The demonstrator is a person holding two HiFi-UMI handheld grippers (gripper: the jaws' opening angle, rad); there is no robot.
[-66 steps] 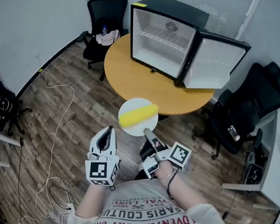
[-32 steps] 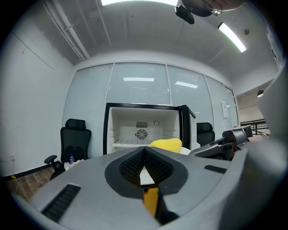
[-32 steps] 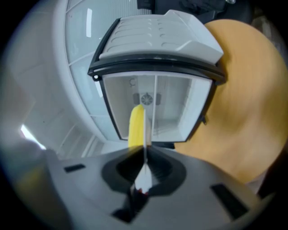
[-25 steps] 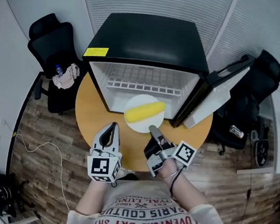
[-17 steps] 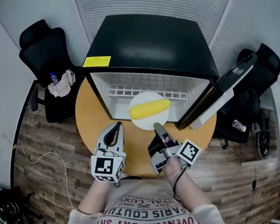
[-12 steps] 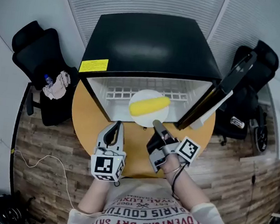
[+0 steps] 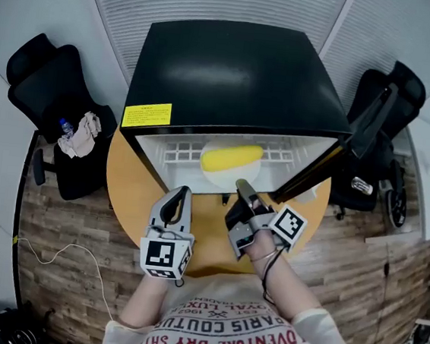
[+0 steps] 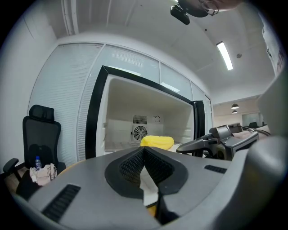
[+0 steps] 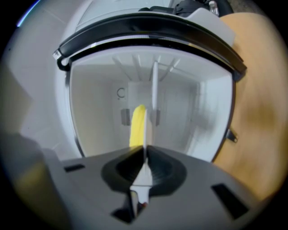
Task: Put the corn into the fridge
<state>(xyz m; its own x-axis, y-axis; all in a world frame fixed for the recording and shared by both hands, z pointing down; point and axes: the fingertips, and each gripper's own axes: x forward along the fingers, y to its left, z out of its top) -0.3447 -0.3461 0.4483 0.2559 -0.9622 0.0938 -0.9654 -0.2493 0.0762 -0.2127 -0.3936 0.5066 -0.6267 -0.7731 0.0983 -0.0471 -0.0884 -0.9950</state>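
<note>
Nearest is the person's printed shirt, with both forearms reaching forward over the near edge of a round wooden table [image 7: 133, 185]. The left gripper [image 7: 176, 195] is held over the tabletop on the left, its jaws brought together at the tips with nothing between them, as its own view shows [image 8: 144, 150]. Just to the right, the right gripper [image 7: 241, 185] is clamped narrow on the near rim of a white plate [image 7: 220, 142]. Its own view shows that plate edge-on as a thin white line running away from the jaws [image 9: 145, 134]. The corn [image 7: 231, 160], a yellow cob, lies crosswise on the plate, which is held in the air at the open mouth of the fridge [image 7: 233, 70]. From above, the plate sits over the front part of the white wire shelf [image 7: 183, 152]; I cannot tell how far inside it is. In the left gripper view the corn [image 8: 157, 142] shows in front of the white interior, with a round fan grille [image 8: 140, 132] on the back wall behind it. In the right gripper view the corn [image 9: 137, 126] stands to the left of the plate edge. The fridge is black with a white inside, and its door [image 7: 365, 122] is swung open to the right. Farther off on the wood floor, a black chair [image 7: 45, 81] on the left carries a crumpled cloth [image 7: 88, 125], and another black chair [image 7: 395, 95] stands behind the door on the right.
</note>
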